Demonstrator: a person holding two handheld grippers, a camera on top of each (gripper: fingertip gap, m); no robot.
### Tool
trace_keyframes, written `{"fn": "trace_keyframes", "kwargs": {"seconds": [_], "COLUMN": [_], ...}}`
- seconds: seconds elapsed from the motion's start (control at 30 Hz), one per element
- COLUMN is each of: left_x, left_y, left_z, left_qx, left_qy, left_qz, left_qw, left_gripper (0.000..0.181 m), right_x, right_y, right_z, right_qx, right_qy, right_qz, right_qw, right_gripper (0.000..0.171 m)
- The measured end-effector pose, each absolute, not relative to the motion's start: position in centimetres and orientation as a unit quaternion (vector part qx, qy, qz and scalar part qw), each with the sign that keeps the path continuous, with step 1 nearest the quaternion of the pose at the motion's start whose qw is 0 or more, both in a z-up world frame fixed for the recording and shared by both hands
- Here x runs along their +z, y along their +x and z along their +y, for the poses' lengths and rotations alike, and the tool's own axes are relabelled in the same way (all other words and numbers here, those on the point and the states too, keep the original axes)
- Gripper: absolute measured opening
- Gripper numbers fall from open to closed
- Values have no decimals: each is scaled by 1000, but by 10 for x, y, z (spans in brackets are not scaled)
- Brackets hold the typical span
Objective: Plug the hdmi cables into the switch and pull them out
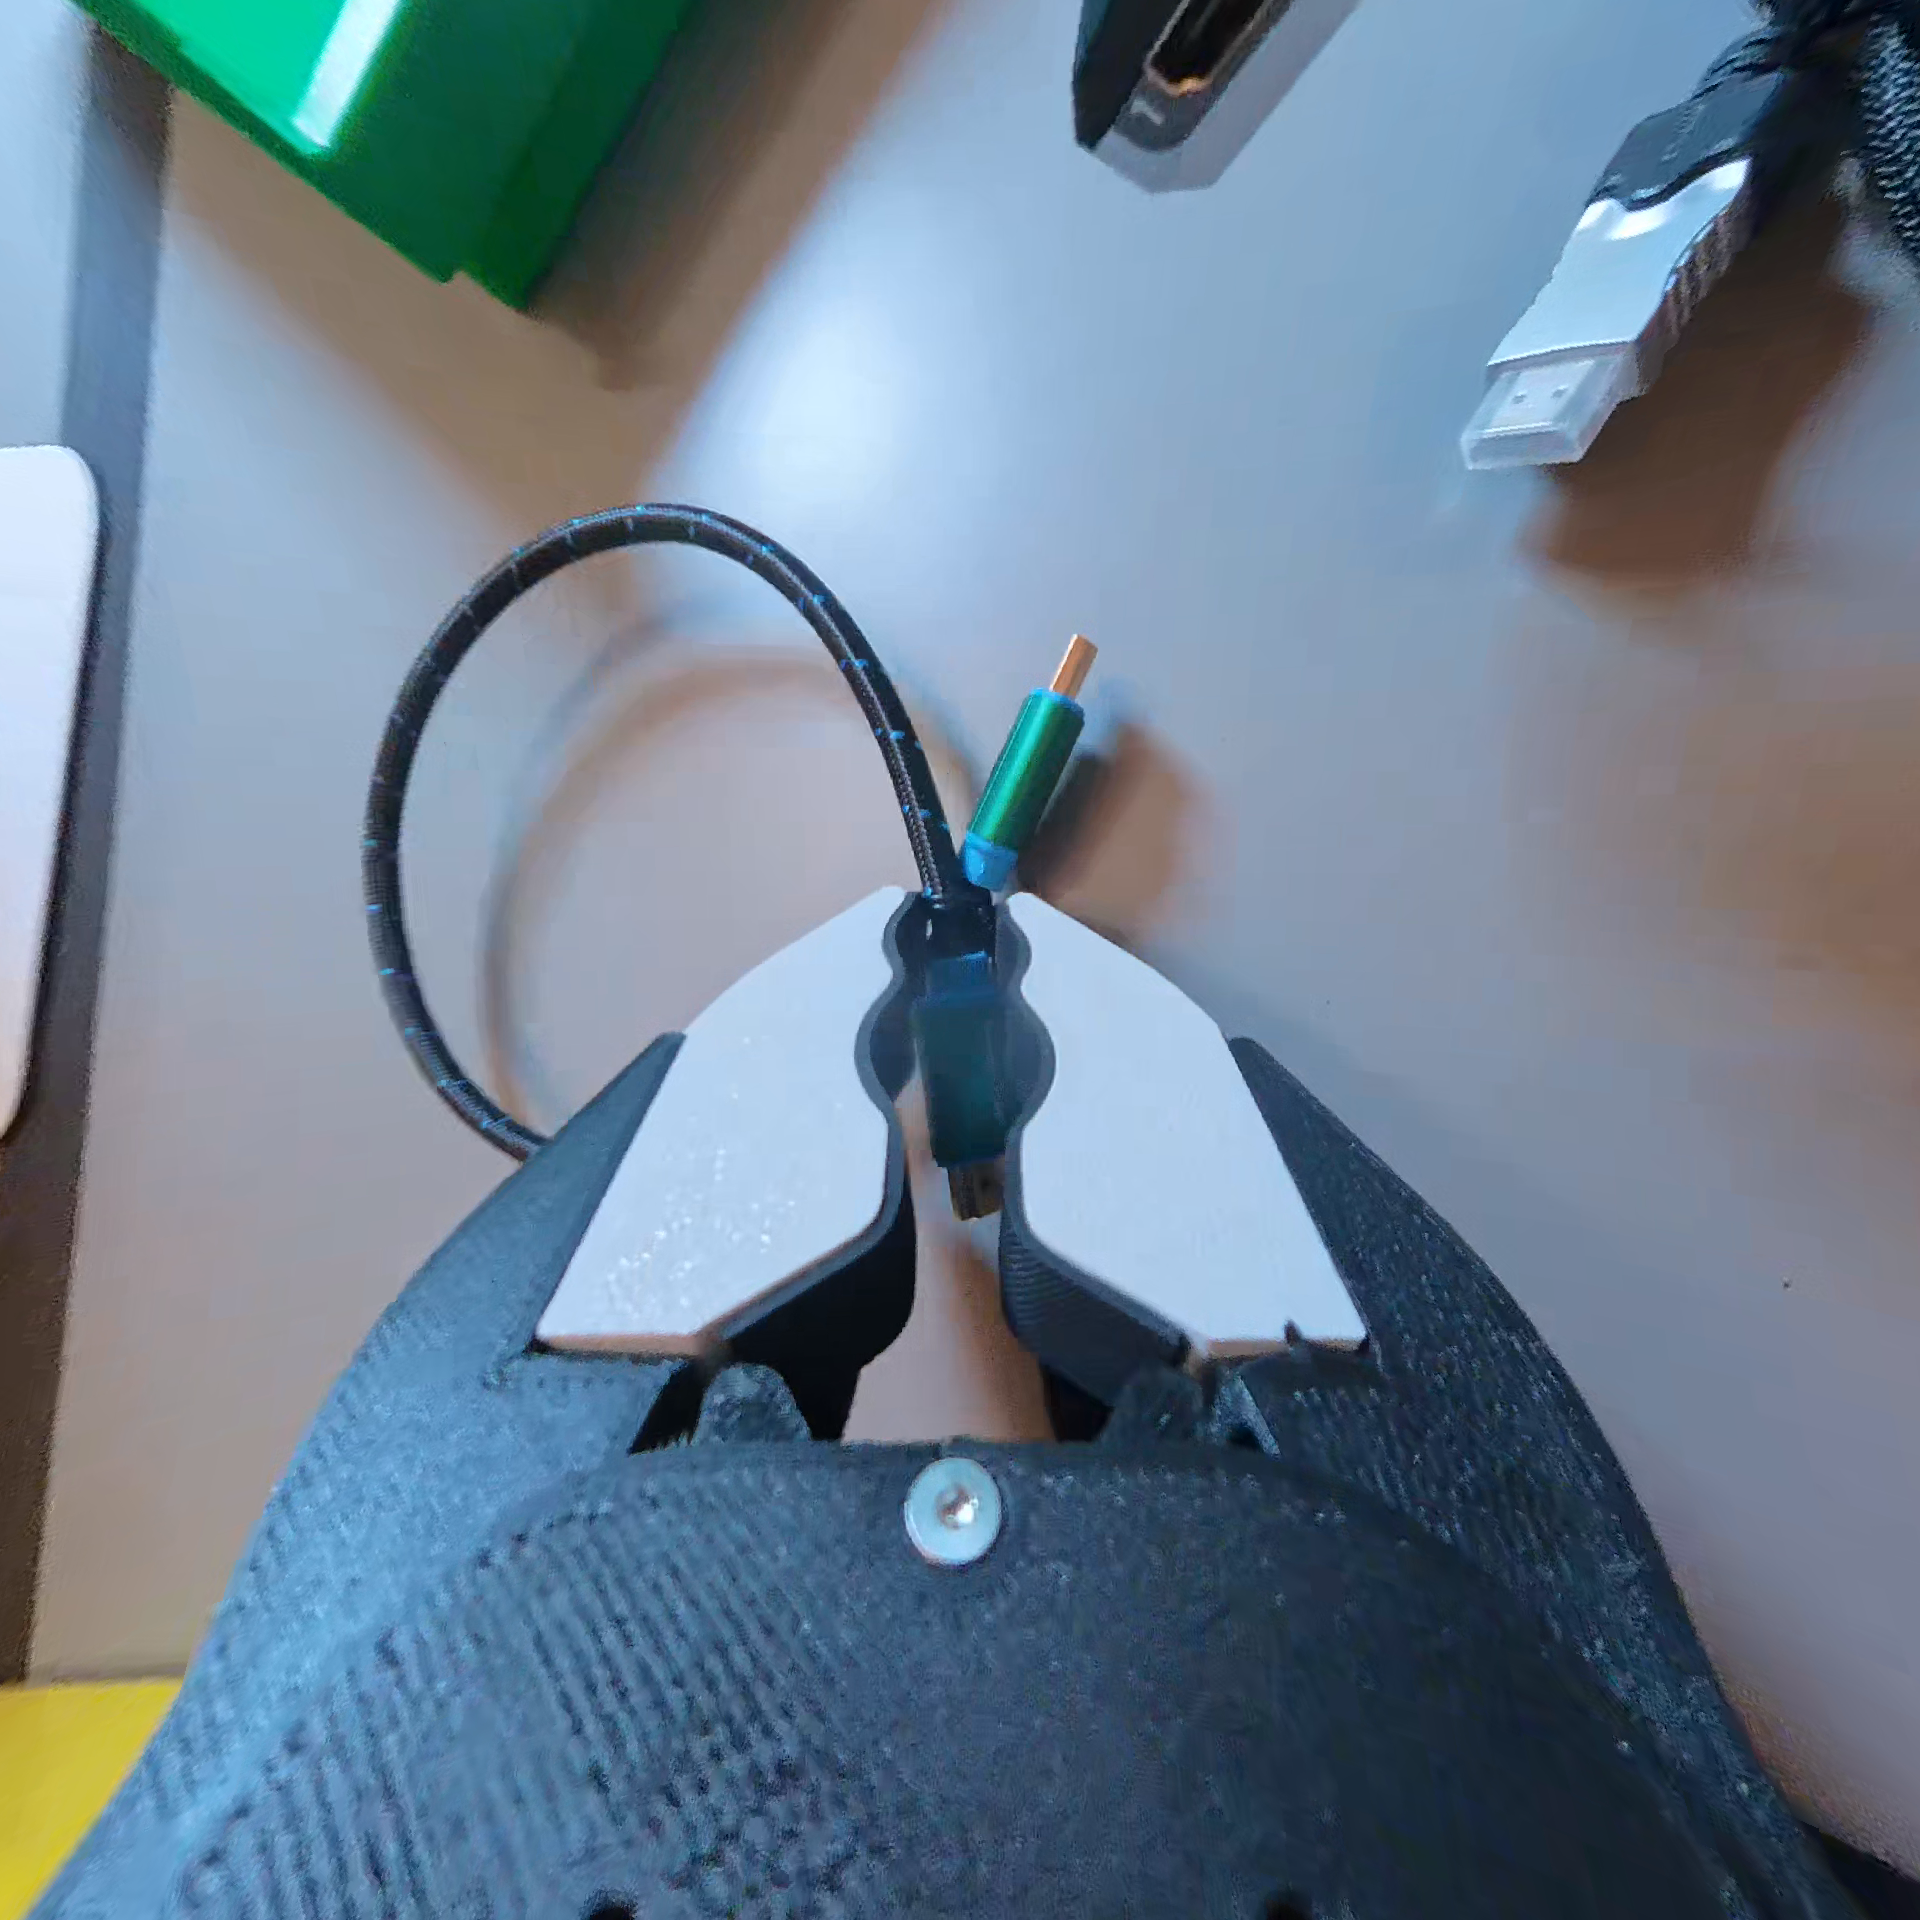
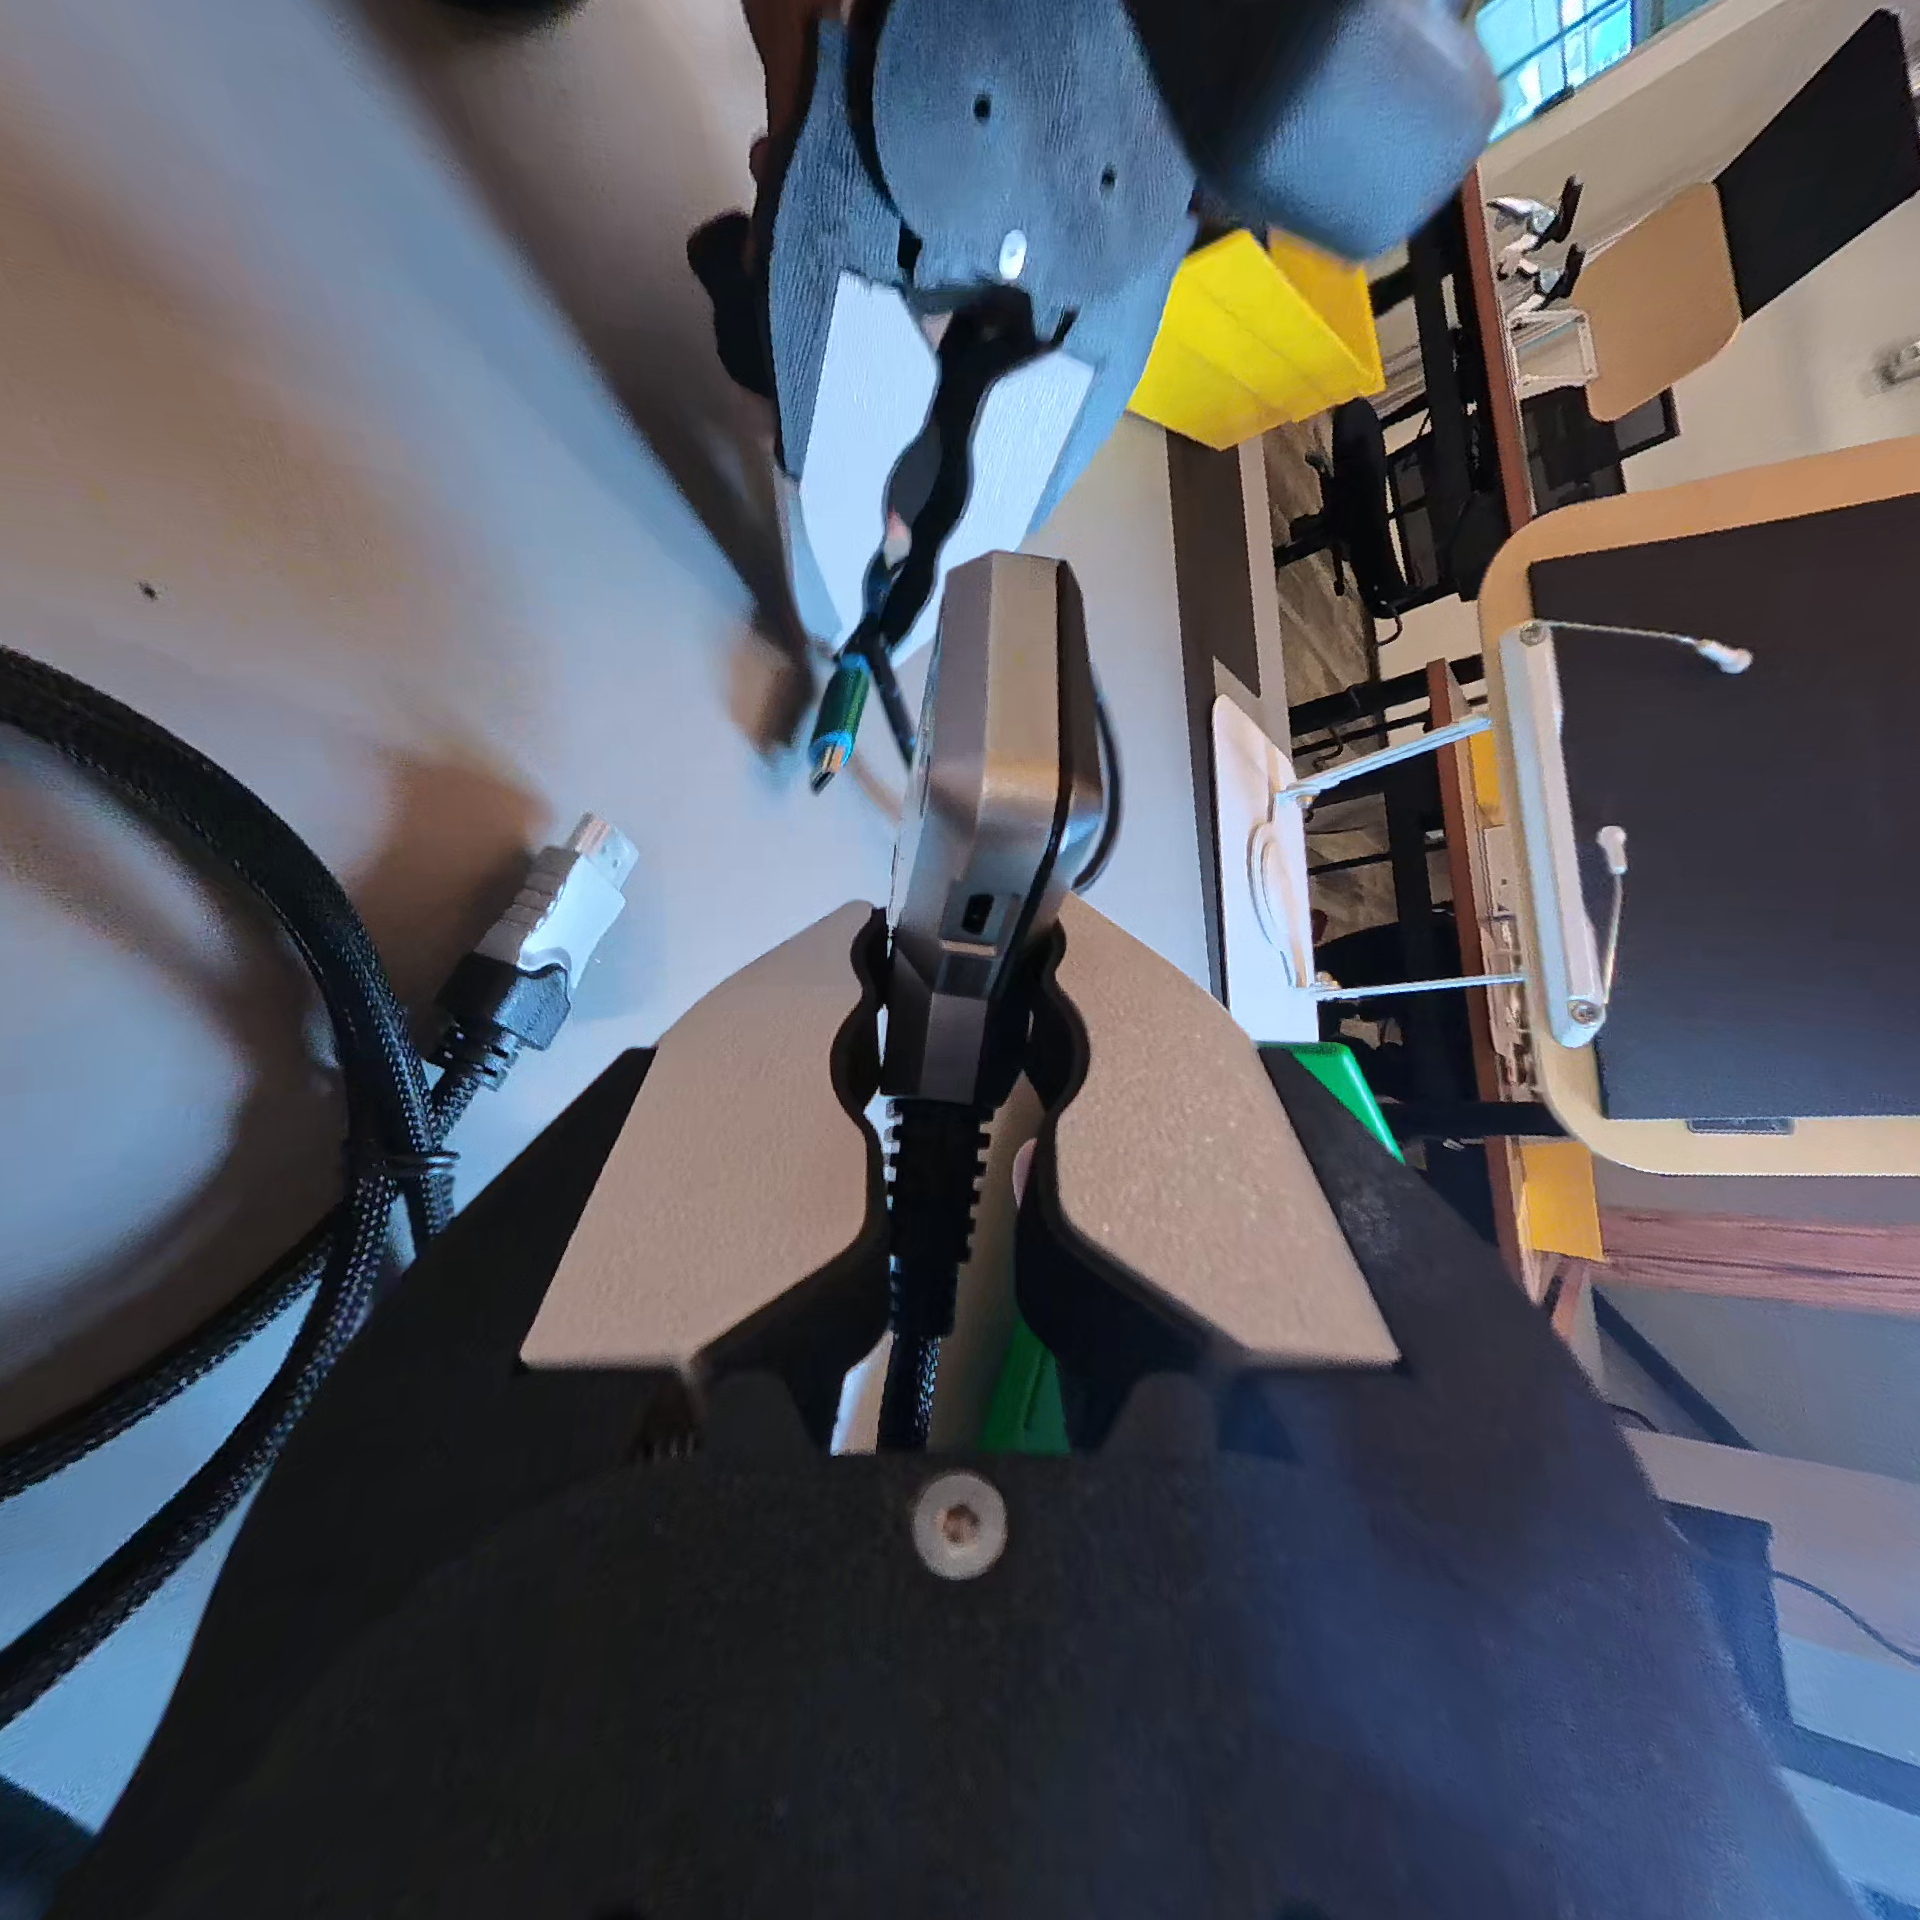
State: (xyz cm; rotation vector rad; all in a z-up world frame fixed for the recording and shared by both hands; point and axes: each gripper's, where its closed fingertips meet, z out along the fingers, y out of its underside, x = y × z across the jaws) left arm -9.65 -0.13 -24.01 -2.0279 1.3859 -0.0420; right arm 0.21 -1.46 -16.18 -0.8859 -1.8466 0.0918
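Above the pale tabletop, the left claw is clamped on a short braided cable, pinching one green-shelled plug between its pads. The cable loops out toward 10 o'clock and back, so its other green connector juts from the fingertips, copper tip aimed at about 1 o'clock and clear of the surface.

In the right wrist view, the right claw is closed on the grey HDMI switch at its cable end, near the ribbed strain relief, holding it off the tabletop with its body pointing toward 12 o'clock. The left claw hangs just beyond it at 12 o'clock, the green connector close beside the switch's left edge but apart from it.

A silver-and-black HDMI plug on a thick braided cable lies unplugged at 9 o'clock.

The short cable looks light and springy, so the free connector will likely wobble; gripping the rigid metal shell rather than the braid should steer it better. The switch seems light and smooth, liable to twist under insertion force.
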Motion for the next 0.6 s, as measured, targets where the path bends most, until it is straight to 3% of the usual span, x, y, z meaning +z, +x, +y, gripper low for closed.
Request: {"fn": "trace_keyframes", "kwargs": {"seconds": [0.27, 0.6], "left_x": [-175, -167], "left_y": [-101, -79], "left_z": [-1, -14], "left_qx": [102, 102], "left_qy": [-755, -745], "left_qz": [472, 472], "left_qw": [443, 460], "left_gripper": [12, 12], "right_x": [-169, -162], "right_y": [-9, -13], "right_z": [-6, -12], "right_qx": [-14, 33], "right_qy": [-358, -351], "right_qz": [-760, -742], "right_qw": [542, 570], "right_gripper": [24, 24]}}
